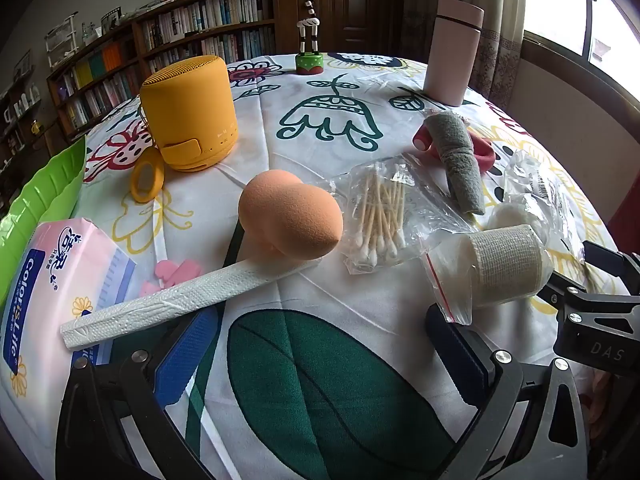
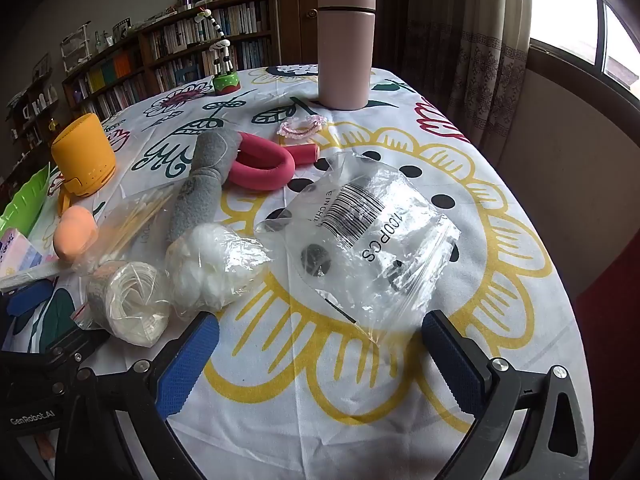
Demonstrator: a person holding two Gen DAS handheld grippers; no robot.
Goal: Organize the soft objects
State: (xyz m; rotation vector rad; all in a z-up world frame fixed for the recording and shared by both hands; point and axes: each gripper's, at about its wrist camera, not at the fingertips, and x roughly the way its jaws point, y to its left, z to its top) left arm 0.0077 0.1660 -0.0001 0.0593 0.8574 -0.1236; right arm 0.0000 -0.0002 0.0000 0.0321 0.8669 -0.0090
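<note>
The glossy green plastic tray (image 1: 36,200) runs off the left wrist view's left edge, as does the pink-and-blue tissue pack (image 1: 52,280) (its label only partly readable). Book titles on the wooden bookshelf (image 1: 192,28) are too small to read.

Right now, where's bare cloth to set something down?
Free: the cloth before the left gripper, below the orange sponge; the yellow-flower patch before the right gripper. Crowded: the band from the swab bag through the bandage roll to the cotton-ball bag.
</note>
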